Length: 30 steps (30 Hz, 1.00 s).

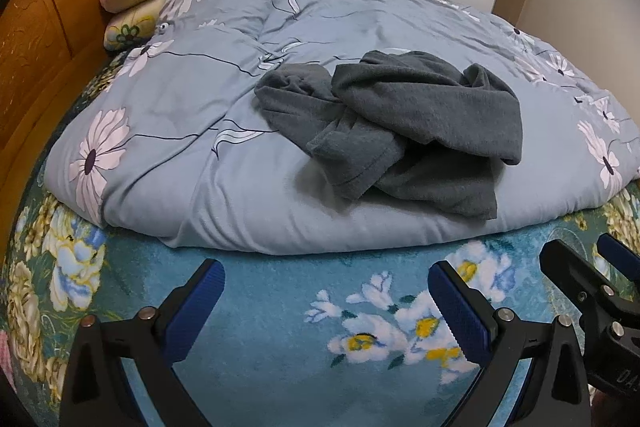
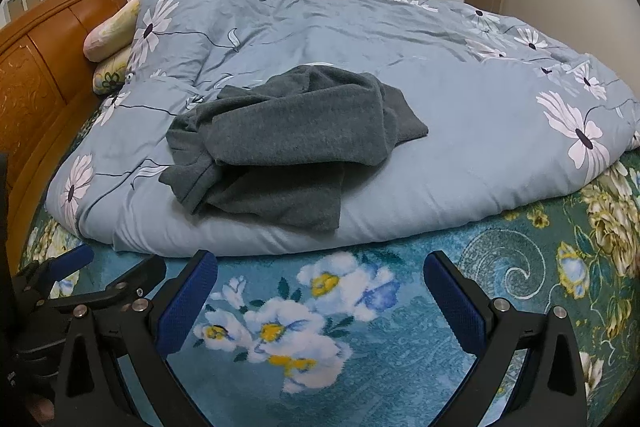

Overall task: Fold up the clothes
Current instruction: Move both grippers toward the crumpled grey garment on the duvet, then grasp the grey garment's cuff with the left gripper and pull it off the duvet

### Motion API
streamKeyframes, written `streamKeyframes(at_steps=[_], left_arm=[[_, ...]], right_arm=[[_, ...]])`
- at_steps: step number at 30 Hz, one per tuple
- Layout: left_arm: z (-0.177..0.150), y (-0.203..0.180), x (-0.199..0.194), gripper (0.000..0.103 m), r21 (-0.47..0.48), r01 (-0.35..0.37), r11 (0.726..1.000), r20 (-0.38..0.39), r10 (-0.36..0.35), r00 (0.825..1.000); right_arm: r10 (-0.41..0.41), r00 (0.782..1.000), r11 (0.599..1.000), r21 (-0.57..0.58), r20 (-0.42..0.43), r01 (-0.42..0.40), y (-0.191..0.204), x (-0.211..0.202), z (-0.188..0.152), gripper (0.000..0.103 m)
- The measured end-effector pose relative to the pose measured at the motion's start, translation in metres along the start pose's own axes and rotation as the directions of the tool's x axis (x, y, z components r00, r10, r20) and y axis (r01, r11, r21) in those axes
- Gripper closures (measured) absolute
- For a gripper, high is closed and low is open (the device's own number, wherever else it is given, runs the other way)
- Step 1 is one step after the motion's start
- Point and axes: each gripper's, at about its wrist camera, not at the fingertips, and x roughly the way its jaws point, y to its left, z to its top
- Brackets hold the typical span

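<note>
— Grippers first: how do they sit?

— Left gripper [image 1: 324,291] and right gripper [image 2: 320,283] hover side by side, level, low over the teal flowered blanket [image 1: 272,359] at the bed's near edge. Each has its blue-padded fingers [image 1: 460,307] spread wide with nothing between them. The right one's tip shows at the left view's right margin.

— And the garment?

— Grey garment [image 1: 400,123] lies crumpled on the pale blue quilt [image 1: 180,155], beyond the fingertips and well apart from both, touching neither. From the left gripper it sits ahead and to the right; from the right gripper, ahead and to the left.

— Which way does it run?

— Its long axis goes roughly side to side across the quilt, with layers folded over and a hemmed end [image 1: 352,163] flopped toward the grippers. Which part is sleeve or body, I cannot tell.
</note>
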Motion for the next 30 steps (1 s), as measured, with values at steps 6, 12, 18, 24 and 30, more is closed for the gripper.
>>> streamKeyframes(at_steps=[6,12,18,24,30], left_arm=[[0.007,-0.007,0.005,0.000,0.051,-0.038,0.998,-0.014,0.039,0.999],[0.037,-0.053,0.014,0.000,0.206,-0.019,0.978,0.033,0.012,0.999],[0.061,-0.120,0.044,0.014,0.432,-0.169,0.886,0.123,0.128,0.984],[0.082,-0.139,0.075,0.085,0.443,-0.273,0.854,0.089,0.261,0.961],[0.103,-0.106,0.029,0.095,0.239,-0.183,0.954,0.104,0.162,0.981]], right_arm=[[-0.009,1.000,0.999,0.046,-0.005,0.009,-0.026,-0.003,-0.007,0.000],[-0.056,0.998,0.986,0.155,-0.030,0.060,-0.089,-0.009,-0.025,0.000],[-0.088,0.994,0.967,0.233,-0.071,0.102,-0.132,-0.012,-0.044,0.000],[-0.098,0.991,0.959,0.257,-0.091,0.119,-0.145,-0.018,-0.058,0.000],[-0.128,0.989,0.952,0.271,-0.076,0.144,-0.147,-0.041,-0.061,0.000]])
